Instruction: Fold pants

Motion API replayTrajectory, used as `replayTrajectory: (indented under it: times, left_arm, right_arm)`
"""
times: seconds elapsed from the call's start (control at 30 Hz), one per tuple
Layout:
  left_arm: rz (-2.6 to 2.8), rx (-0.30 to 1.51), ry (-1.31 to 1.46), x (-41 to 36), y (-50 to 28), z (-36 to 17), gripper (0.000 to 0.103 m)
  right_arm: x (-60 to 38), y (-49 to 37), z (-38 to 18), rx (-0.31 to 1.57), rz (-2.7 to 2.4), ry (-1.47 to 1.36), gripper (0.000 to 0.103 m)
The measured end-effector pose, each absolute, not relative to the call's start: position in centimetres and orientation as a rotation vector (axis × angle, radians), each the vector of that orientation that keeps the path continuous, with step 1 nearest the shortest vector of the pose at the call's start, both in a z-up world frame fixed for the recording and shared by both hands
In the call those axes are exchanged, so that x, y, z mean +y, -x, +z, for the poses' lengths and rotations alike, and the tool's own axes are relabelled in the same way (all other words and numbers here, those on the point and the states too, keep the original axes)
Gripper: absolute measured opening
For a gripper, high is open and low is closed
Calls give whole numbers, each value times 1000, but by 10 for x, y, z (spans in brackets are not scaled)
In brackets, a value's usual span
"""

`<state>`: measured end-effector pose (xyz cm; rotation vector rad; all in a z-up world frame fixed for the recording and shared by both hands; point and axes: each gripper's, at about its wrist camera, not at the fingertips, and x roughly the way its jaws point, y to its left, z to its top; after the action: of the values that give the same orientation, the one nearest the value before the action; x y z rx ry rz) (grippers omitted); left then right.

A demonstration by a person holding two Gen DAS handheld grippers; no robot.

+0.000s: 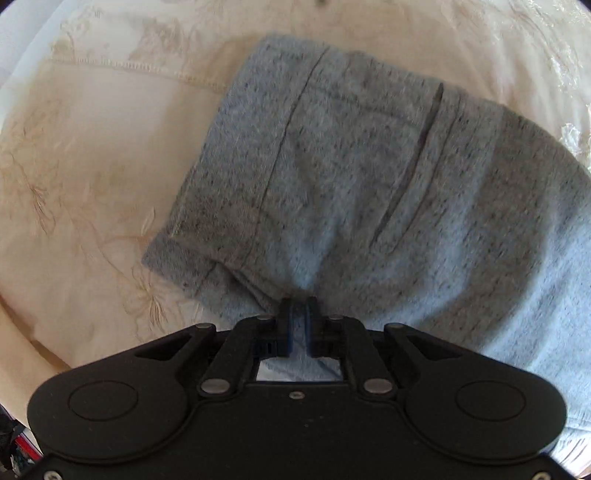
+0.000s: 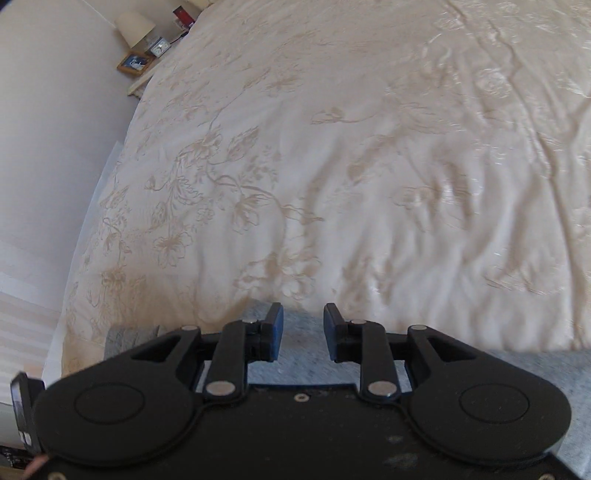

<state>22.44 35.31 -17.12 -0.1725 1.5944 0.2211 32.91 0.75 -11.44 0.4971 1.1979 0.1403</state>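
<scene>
Left wrist view, nearest first: left gripper (image 1: pixel 298 308) points down at the bed, jaws nearly together and pinching a gathered fold of the grey pants (image 1: pixel 369 177). Fabric puckers toward the pads. Beyond the pinch the pants spread up and right, heather-grey knit, with a seam line and a pocket slit visible; a cuffed edge lies at the left. Garment rests flat on the bedspread (image 1: pixel 92 166), cream with tan floral embroidery and a stitched band toward the far edge.

Right wrist view, nearest first: right gripper (image 2: pixel 303 328) has jaws apart, nothing between the blue pads. No earlier picture to compare. Grey pants fabric (image 2: pixel 299 354) lies directly under and behind the fingers, running off to the lower right; a small folded grey edge shows at lower left. Farther out, bedspread (image 2: pixel 332 166) fills most of the frame, rumpled into soft ridges on the right. At far upper left, a bedside table (image 2: pixel 140 79) against a plain wall (image 2: pixel 55 129) carries a lamp (image 2: pixel 135 26), a framed picture (image 2: pixel 135 62) and a small clock (image 2: pixel 160 47).
</scene>
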Motion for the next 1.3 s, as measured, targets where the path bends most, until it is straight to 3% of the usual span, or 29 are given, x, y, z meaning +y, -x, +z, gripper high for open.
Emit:
replayTrajectory:
  times: [0.27, 0.47, 0.57, 0.73, 0.9, 0.93, 1.1, 1.17, 1.3]
  left_arm:
    - [197, 1616, 356, 383, -205, -183, 17]
    - [114, 1571, 304, 380, -204, -161, 15]
    - [59, 1488, 264, 375, -202, -135, 15]
    - [85, 1356, 247, 384, -215, -106, 16]
    - [151, 1356, 232, 405, -246, -117, 29]
    - [154, 1364, 211, 405, -249, -121, 29]
    - [174, 1322, 144, 415, -244, -118, 29]
    - [156, 1311, 163, 418, -245, -117, 35]
    - [40, 1419, 124, 409, -253, -143, 44]
  right_arm:
    - [62, -395, -165, 1317, 201, -463, 31]
    - [74, -407, -198, 1466, 303, -470, 31]
    - [79, -395, -187, 1424, 371, -376, 10]
    - [77, -367, -165, 1407, 460, -388, 8]
    - [67, -354, -149, 1307, 409, -408, 7]
    - [58, -362, -152, 1288, 311, -444, 1]
    - [60, -374, -163, 1294, 196, -450, 1]
    - [62, -373, -162, 1305, 221, -450, 2]
    - [48, -373, -162, 1306, 196, -518, 27]
